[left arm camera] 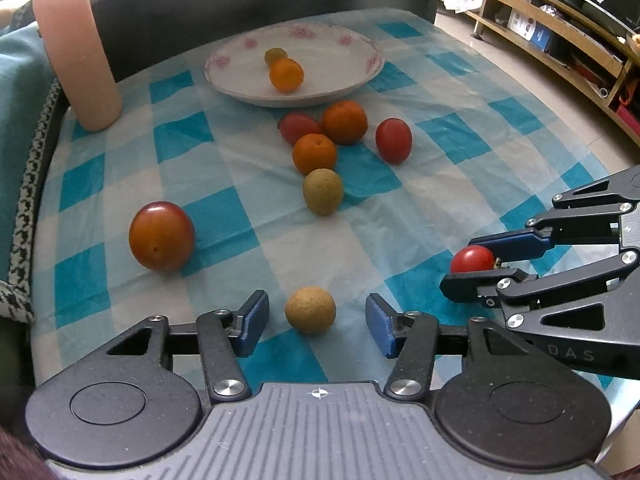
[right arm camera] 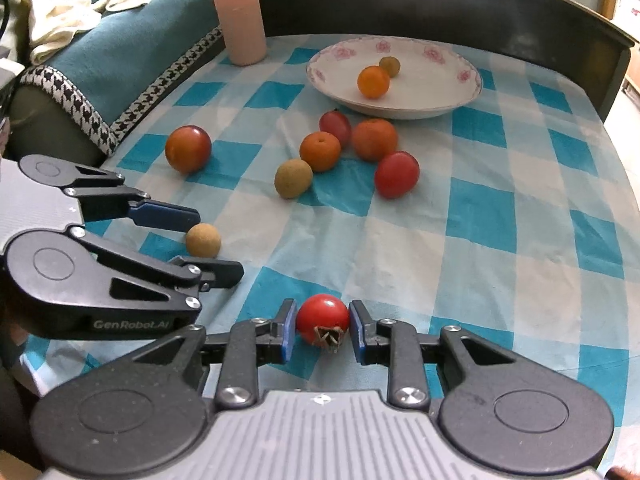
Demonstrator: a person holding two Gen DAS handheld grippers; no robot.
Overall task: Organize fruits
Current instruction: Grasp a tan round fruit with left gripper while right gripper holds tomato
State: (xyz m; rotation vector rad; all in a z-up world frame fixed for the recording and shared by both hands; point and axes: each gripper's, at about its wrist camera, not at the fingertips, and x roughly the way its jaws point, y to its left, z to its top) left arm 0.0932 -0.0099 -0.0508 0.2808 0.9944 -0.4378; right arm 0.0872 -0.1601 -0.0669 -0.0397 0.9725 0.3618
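A small tan round fruit (left arm camera: 310,309) lies on the blue-checked cloth between the fingers of my left gripper (left arm camera: 316,322), which is open with gaps on both sides of the fruit. My right gripper (right arm camera: 323,330) is shut on a red tomato (right arm camera: 323,318), stem end facing the camera, low over the cloth's near edge. The flowered white plate (left arm camera: 360,76) at the far side holds an orange (left arm camera: 285,75) and a small greenish fruit (left arm camera: 275,55). Before the plate sit two oranges, two red tomatoes and another tan fruit (left arm camera: 322,191). A large orange-red tomato (left arm camera: 161,236) sits alone at left.
A tall pink cylinder (left arm camera: 76,52) stands at the far left corner of the table. A teal cushion with a houndstooth border (right arm camera: 120,64) runs along the left edge. A dark raised board backs the table. Wooden shelves (left arm camera: 560,36) stand beyond the right side.
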